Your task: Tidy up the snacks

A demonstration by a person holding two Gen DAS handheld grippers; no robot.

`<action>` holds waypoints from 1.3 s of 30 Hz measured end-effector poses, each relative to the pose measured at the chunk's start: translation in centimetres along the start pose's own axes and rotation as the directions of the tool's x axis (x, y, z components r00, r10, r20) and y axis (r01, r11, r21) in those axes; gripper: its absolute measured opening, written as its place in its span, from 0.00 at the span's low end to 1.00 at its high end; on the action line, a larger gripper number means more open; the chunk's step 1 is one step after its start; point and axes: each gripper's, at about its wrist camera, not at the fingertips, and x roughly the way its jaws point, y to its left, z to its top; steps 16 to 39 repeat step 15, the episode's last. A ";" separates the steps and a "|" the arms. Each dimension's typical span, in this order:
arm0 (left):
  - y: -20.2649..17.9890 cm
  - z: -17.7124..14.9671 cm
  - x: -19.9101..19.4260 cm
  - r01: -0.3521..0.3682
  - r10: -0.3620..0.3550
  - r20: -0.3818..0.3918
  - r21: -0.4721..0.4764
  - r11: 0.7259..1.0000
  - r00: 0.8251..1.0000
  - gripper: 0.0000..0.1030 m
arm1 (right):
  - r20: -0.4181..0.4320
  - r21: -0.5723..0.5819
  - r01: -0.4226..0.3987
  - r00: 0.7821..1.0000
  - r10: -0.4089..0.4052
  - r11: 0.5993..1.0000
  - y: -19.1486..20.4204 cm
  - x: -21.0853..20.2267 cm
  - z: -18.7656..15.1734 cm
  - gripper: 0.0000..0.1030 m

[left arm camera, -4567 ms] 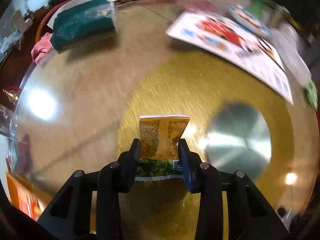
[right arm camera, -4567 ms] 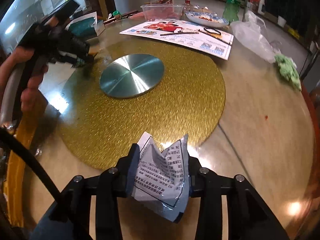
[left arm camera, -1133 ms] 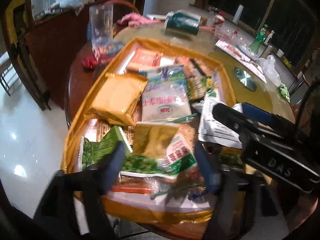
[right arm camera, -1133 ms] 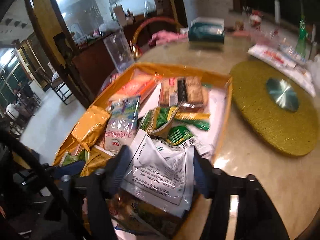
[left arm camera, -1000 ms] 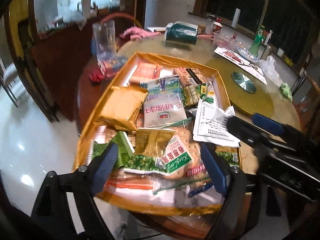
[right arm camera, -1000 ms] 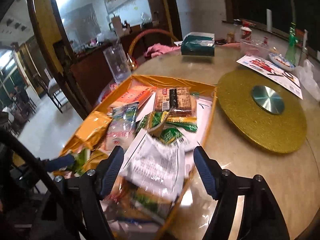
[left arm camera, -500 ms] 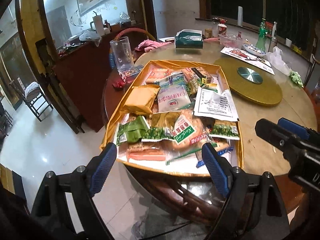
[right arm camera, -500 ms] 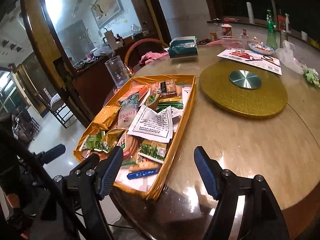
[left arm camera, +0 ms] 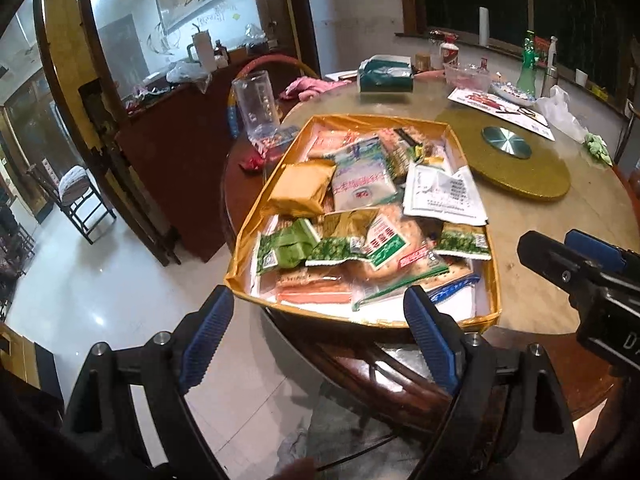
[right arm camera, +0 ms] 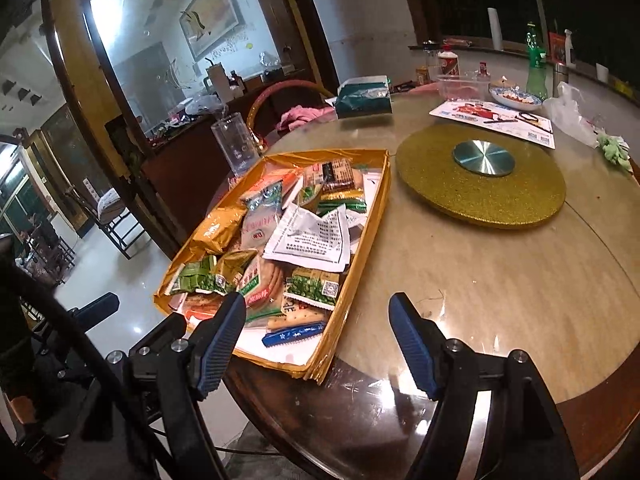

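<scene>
A gold tray (left arm camera: pixel 256 222) (right arm camera: pixel 370 232) full of snack packets sits at the near edge of a round table. On top lie a white printed packet (left arm camera: pixel 444 196) (right arm camera: pixel 312 238), a green-and-gold packet (left arm camera: pixel 344 236) (right arm camera: pixel 224 270) and an orange packet (left arm camera: pixel 302 188). My left gripper (left arm camera: pixel 318 316) is open and empty, held back from the tray's near edge. My right gripper (right arm camera: pixel 316 320) is open and empty, over the tray's near right corner. The right gripper's body shows in the left wrist view (left arm camera: pixel 584 276).
A gold turntable (right arm camera: pixel 480 188) with a silver disc (right arm camera: pixel 482 158) lies right of the tray. A leaflet (right arm camera: pixel 492 118), a bowl, bottles and a teal tissue box (right arm camera: pixel 364 98) stand at the back. A clear jug (left arm camera: pixel 256 104) and a dark cabinet are to the left.
Both grippers let go of their packets into the tray, opened, and pulled back and away from the table. The tray now looks smaller and farther off.
</scene>
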 end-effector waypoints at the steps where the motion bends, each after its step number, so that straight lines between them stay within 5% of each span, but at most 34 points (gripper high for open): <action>1: 0.1 -0.1 0.1 0.001 -0.001 -0.001 -0.002 1.000 1.000 0.84 | -0.009 0.000 0.011 1.000 -0.011 1.000 0.1 0.2 0.0 0.72; 39: 1.3 0.5 0.7 -0.003 0.004 0.035 -0.018 1.000 0.999 0.84 | -0.027 -0.025 0.025 0.999 -0.026 0.999 1.0 1.5 0.1 0.72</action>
